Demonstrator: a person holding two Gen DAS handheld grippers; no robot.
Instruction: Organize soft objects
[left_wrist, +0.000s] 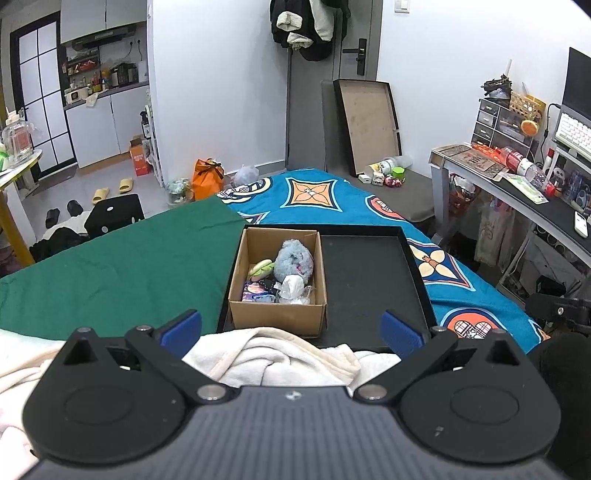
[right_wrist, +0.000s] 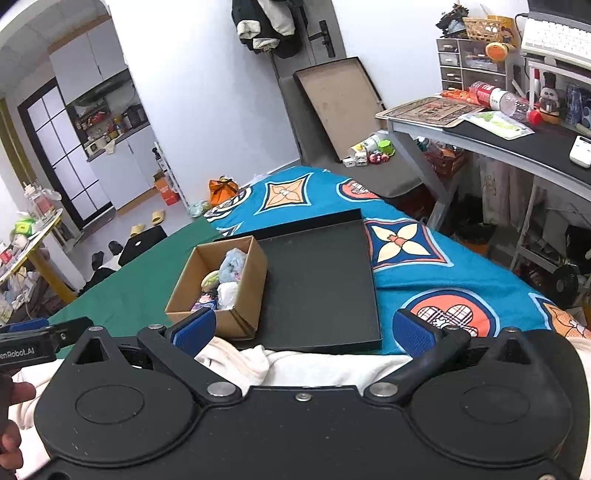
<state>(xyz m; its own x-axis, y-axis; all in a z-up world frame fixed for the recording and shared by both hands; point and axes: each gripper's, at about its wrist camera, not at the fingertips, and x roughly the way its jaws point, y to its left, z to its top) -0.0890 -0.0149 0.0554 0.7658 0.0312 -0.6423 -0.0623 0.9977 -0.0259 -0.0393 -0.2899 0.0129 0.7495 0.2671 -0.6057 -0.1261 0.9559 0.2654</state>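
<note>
My bed, dressed in a blue patterned cover, with a green cloth on its left side.
A shallow black rectangular tray sits across both cloths, and crumpled white fleece fabric lies at the near edge in front of me.

Cardboard box: plain brown paperboard, matt; inside it, a fluffy grey-blue plush beside crinkled glossy plastic wrap. To the box's right, the black tray is smooth and matt. Nearer than the box, cream cloth looks soft, fleecy.
</note>
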